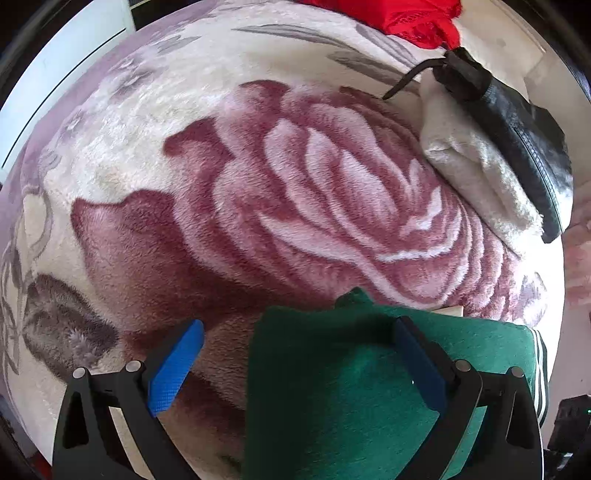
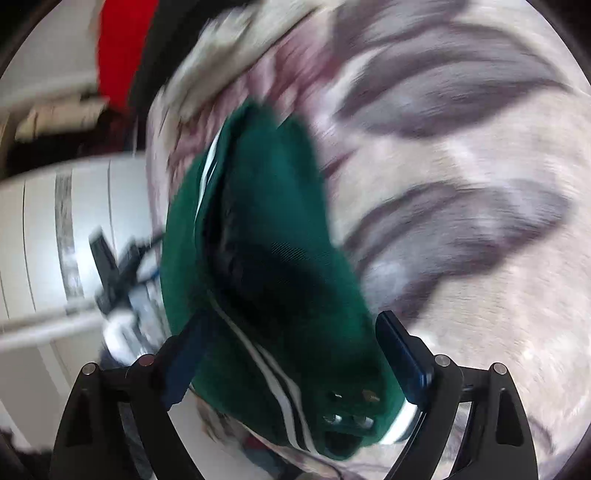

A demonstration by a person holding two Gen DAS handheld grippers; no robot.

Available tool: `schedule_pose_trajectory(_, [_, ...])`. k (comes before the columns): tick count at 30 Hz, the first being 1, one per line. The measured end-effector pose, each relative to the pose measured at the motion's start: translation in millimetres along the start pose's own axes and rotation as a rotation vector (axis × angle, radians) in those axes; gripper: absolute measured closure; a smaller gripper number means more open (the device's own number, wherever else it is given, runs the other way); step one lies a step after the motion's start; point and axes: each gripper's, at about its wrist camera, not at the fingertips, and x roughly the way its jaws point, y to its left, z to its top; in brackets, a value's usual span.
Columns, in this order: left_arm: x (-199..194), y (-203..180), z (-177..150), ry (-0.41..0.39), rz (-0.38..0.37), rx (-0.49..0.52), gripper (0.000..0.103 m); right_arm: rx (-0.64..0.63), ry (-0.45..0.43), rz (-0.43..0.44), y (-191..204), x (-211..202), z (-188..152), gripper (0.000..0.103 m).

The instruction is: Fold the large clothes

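A dark green garment (image 1: 351,398) with white stripes along one edge lies folded on the floral fleece blanket (image 1: 295,192). In the left wrist view my left gripper (image 1: 299,363) points steeply down over the garment's left edge. Its jaws are wide open, the left blue pad (image 1: 177,365) over bare blanket and the right pad (image 1: 417,362) over green cloth. The right wrist view is blurred. There the green garment (image 2: 266,229) runs up from between the spread fingers of my right gripper (image 2: 295,356), its snap-button end lying loose between them, neither pad pressing on it.
A red cloth (image 1: 399,18) lies at the far edge of the blanket. A black bag (image 1: 517,122) rests on a white fluffy item (image 1: 476,170) at the right. White furniture (image 2: 74,221) and dark gear (image 2: 110,273) stand beyond the bed's left side.
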Motion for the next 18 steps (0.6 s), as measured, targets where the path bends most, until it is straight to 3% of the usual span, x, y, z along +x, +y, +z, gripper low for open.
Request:
schedule_pose_trajectory(2, [1,-7,3,-0.002,0.001,0.03,0.0,-0.054,-0.003,-0.083,10,13,-3,0.025])
schedule_pose_trajectory(3, [1,-9,3,-0.003,-0.001,0.042,0.0,-0.061,-0.015,-0.105,12,15,-5,0.055])
schedule_pose_trajectory(4, [1,-11,4,-0.003,-0.011,0.057,0.0,0.001,-0.027,-0.025,5,8,-9,0.084])
schedule_pose_trajectory(5, [1,-12,4,-0.003,-0.017,0.068,0.0,0.13,-0.047,0.162,-11,-4,-15,0.086])
schedule_pose_trajectory(6, [2,-13,4,-0.002,-0.027,0.076,0.0,0.199,-0.074,0.263,-21,-8,-20,0.088])
schedule_pose_trajectory(7, [3,-13,3,0.003,-0.043,0.082,0.0,0.232,-0.096,0.291,-32,-14,-25,0.09])
schedule_pose_trajectory(9, [6,-13,2,0.011,-0.045,0.08,0.0,0.267,-0.127,0.079,-57,-17,-32,0.095])
schedule_pose_trajectory(10, [5,-12,2,0.012,-0.042,0.077,0.0,0.315,-0.106,-0.042,-76,-12,-36,0.095])
schedule_pose_trajectory(11, [4,-12,1,0.013,-0.042,0.075,0.0,0.418,-0.083,-0.051,-101,-8,-44,0.095])
schedule_pose_trajectory(13, [1,-10,0,0.014,-0.05,0.074,0.0,0.51,-0.06,0.03,-118,-9,-57,0.091])
schedule_pose_trajectory(14, [0,-9,-1,0.013,-0.048,0.078,0.0,0.49,-0.068,0.042,-117,-16,-64,0.083])
schedule_pose_trajectory(16, [-1,-7,-4,0.009,-0.046,0.079,0.0,0.482,-0.1,0.019,-114,-27,-77,0.021])
schedule_pose_trajectory(17, [-1,-6,-5,0.009,-0.047,0.076,0.0,0.53,-0.103,0.016,-119,-27,-89,0.013])
schedule_pose_trajectory(18, [-1,-5,-6,0.01,-0.049,0.069,0.0,0.603,-0.09,0.032,-123,-19,-99,0.013])
